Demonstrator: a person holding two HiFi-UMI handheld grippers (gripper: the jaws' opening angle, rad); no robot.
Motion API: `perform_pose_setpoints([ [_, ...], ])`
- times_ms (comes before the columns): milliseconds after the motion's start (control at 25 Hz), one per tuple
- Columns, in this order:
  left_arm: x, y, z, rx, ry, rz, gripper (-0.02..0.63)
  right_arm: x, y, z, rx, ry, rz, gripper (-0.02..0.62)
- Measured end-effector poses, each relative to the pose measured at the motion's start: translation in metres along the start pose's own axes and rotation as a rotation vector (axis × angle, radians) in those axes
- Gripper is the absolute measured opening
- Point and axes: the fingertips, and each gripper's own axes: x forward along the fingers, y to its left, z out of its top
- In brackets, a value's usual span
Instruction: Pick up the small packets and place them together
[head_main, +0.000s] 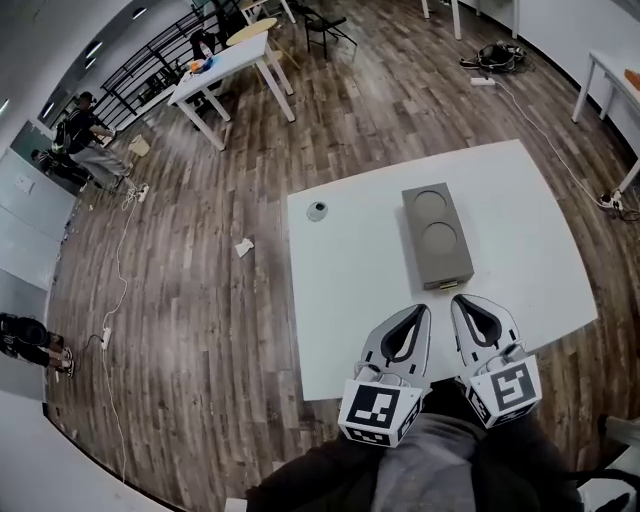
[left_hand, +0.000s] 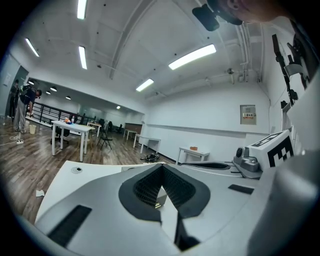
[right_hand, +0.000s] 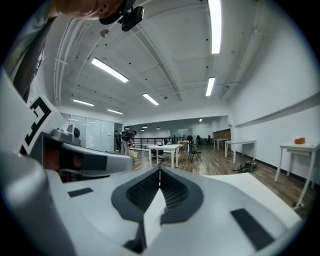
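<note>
We are looking down on both grippers, side by side at the near edge of the white desk (head_main: 340, 300), both pointing away from us across it. The left gripper (head_main: 421, 311) is showing its jaws pressed together at the tips with nothing between them. Its own view is giving us the same picture, the dark pads meeting in a point. The right gripper (head_main: 460, 298) is sitting just beside it, jaws fully closed and likewise empty, and its own view is confirming that with the two pads touching along the middle line.

Just ahead of both gripper tips a grey box (head_main: 437, 235) with two round recesses in its top is lying lengthwise on the desk. Its near end is close to the right gripper's tip but not touching it. Further ahead and off to the left of the left gripper, well apart from it, a small round object (head_main: 317, 211) is resting on the desk. Beyond the desk's left edge, a crumpled white scrap (head_main: 244, 247) is lying on the wooden floor (head_main: 200, 330).

As for the small packets, we are not managing to pick them out in any view.
</note>
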Motion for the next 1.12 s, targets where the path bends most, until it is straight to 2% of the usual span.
perform_pose_setpoints([
  [520,0.046,-0.004,-0.01,-0.022,0.069,-0.014,0.003,0.014,-0.021,-0.016,0.035,0.058,0.042,0.005],
  [760,0.062,-0.007,-0.018,0.0,0.111,0.003,0.003,0.021,-0.04,-0.026,0.079,0.05,0.053,0.005],
  [1000,0.071,-0.011,-0.022,0.014,0.111,-0.002,0.003,0.026,-0.04,-0.028,0.077,0.065,0.068,0.005],
  [1120,0.065,-0.014,-0.011,0.025,0.09,-0.028,0.003,0.024,-0.03,-0.021,0.065,0.029,0.062,0.005],
])
